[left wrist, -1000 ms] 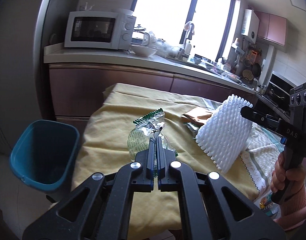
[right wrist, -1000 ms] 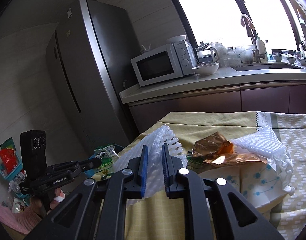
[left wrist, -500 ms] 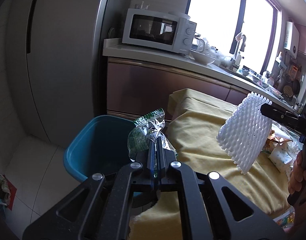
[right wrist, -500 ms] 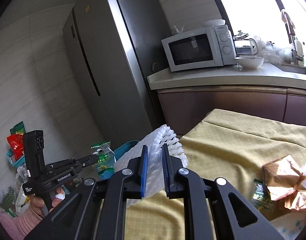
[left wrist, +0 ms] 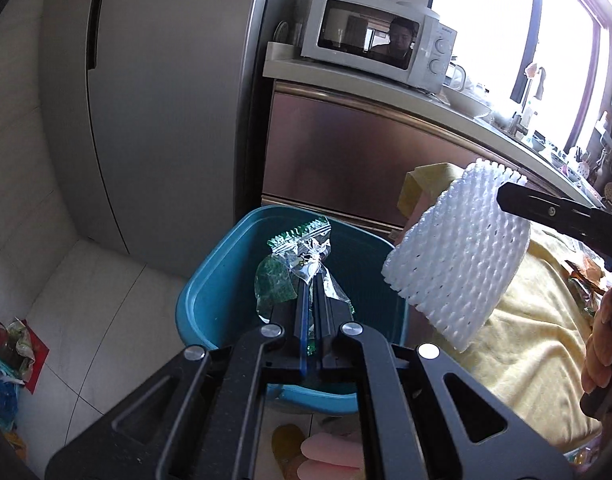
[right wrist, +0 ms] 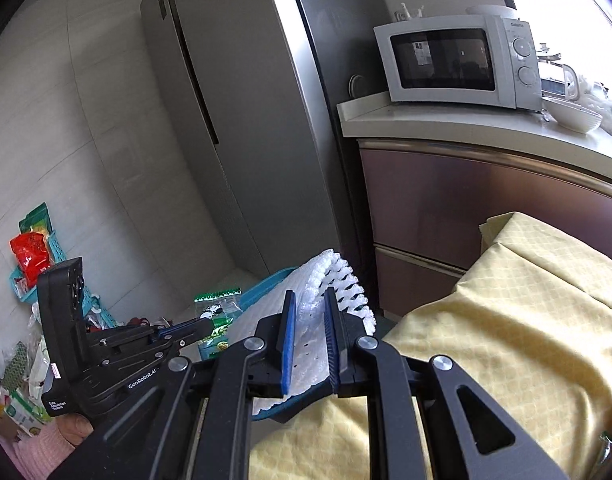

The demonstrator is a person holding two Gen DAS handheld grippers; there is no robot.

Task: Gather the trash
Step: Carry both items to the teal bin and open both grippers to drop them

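My left gripper (left wrist: 310,280) is shut on a crumpled green and clear snack wrapper (left wrist: 295,264), which hangs over the open teal bin (left wrist: 209,280) on the floor. My right gripper (right wrist: 310,300) is shut on a white foam fruit net (right wrist: 326,280); in the left wrist view the foam net (left wrist: 454,256) hangs just right of the bin, above the table's edge. From the right wrist view, the left gripper (right wrist: 207,325) with the wrapper (right wrist: 217,308) sits at the lower left, and the bin rim (right wrist: 265,282) peeks out behind the net.
A table under a yellow cloth (left wrist: 538,328) stands to the right of the bin. Behind are a tall steel fridge (left wrist: 157,100), a counter with a white microwave (left wrist: 378,40) and a bowl (right wrist: 572,114). Bags and packets (left wrist: 5,360) lie on the floor at left.
Both grippers have swung left from over the table toward the bin. The wrapper now hangs over the bin opening, and the foam net has come to the bin's right side.
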